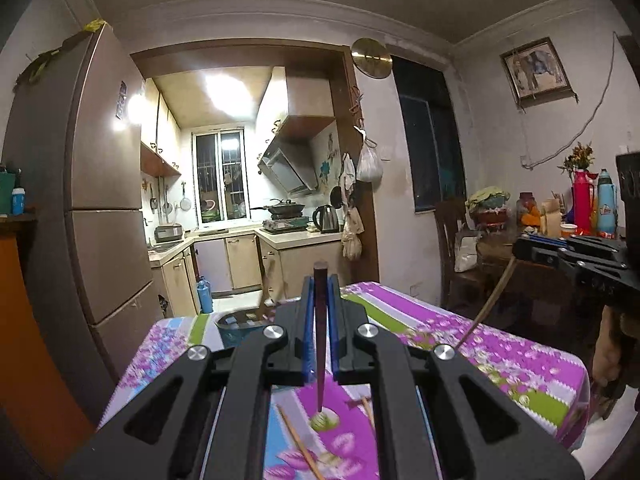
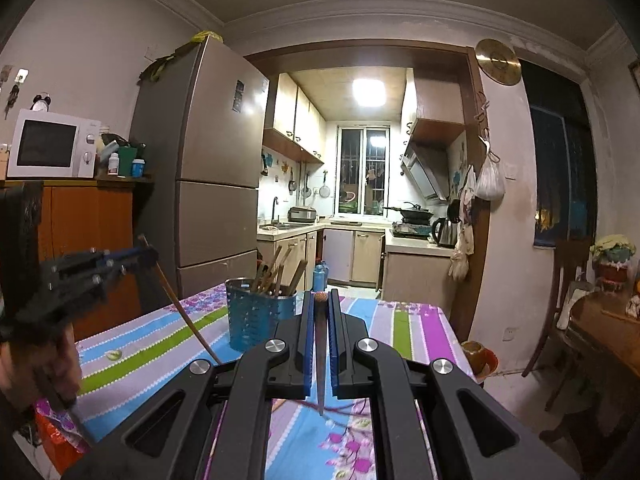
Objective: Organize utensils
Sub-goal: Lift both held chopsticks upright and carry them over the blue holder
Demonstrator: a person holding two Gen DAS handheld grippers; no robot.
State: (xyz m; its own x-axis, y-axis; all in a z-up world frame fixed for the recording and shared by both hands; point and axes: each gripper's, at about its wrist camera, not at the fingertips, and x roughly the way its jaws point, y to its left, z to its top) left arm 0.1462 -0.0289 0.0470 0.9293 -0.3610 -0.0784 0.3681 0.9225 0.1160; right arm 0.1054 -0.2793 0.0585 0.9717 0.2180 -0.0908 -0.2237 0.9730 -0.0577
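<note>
My left gripper (image 1: 320, 280) is shut on a dark reddish chopstick (image 1: 320, 340) that hangs point-down above the floral tablecloth (image 1: 500, 360). My right gripper (image 2: 320, 298) is shut on another dark chopstick (image 2: 321, 360), also point-down. A blue perforated utensil holder (image 2: 256, 316) with several wooden chopsticks stands on the table just left of and beyond the right gripper; its rim shows in the left wrist view (image 1: 236, 322). Two loose wooden chopsticks (image 1: 300, 444) lie on the cloth under the left gripper. Each gripper shows in the other's view: the right (image 1: 520, 250) and the left (image 2: 150, 254).
A fridge (image 2: 216, 168) and an orange cabinet with a microwave (image 2: 52, 144) stand to the left. The kitchen doorway lies beyond the table. A dark wooden table with flasks (image 1: 584, 204) and a chair (image 1: 452, 240) stand at the right. A small bowl (image 2: 476, 354) sits past the table's right edge.
</note>
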